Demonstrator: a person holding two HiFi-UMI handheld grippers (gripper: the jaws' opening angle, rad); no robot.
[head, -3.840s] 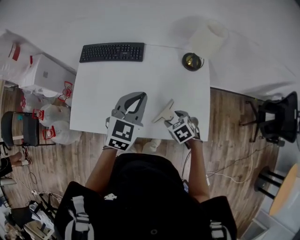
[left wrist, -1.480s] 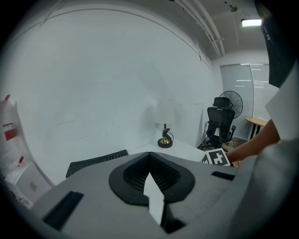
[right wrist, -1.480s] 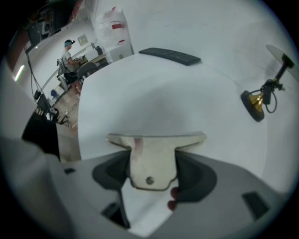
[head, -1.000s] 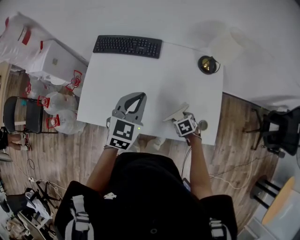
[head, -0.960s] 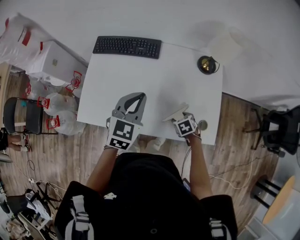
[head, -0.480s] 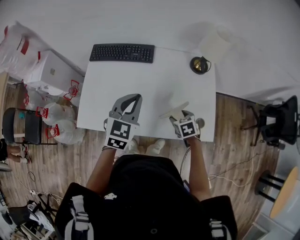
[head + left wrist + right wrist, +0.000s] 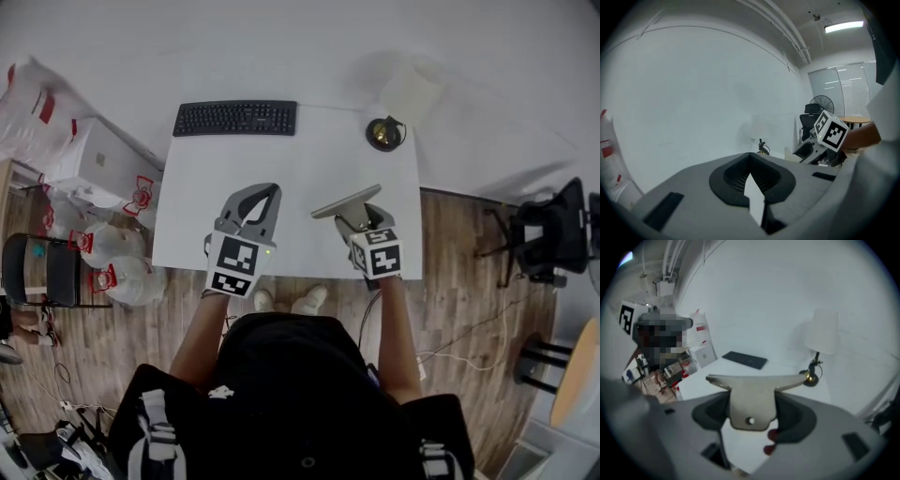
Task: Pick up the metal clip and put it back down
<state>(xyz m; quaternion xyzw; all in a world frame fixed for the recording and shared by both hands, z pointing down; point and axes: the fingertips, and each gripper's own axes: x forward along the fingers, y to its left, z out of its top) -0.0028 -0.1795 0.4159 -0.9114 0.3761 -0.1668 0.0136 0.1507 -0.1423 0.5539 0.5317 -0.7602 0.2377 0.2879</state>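
The metal clip [image 7: 345, 201] is a flat grey T-shaped piece with a small hole. My right gripper [image 7: 357, 217] is shut on it and holds it above the near right part of the white table [image 7: 309, 159]. In the right gripper view the clip [image 7: 752, 399] stands between the dark pads [image 7: 790, 416], its wide bar across the top. My left gripper [image 7: 271, 191] hovers over the table's near edge, left of the clip, its jaws closed tip to tip on nothing. Its tips [image 7: 750, 154] meet in the left gripper view, where the right gripper's marker cube [image 7: 830, 132] shows.
A black keyboard [image 7: 235, 118] lies at the table's far left edge. A lamp with a brass base [image 7: 384, 133] and white shade [image 7: 410, 89] stands at the far right corner. White boxes and bags [image 7: 89, 169] crowd the floor on the left; a black chair [image 7: 553, 234] stands on the right.
The right gripper has carried the clip up and farther over the table, and the clip's bar now shows wider. The left gripper has stayed almost where it was.
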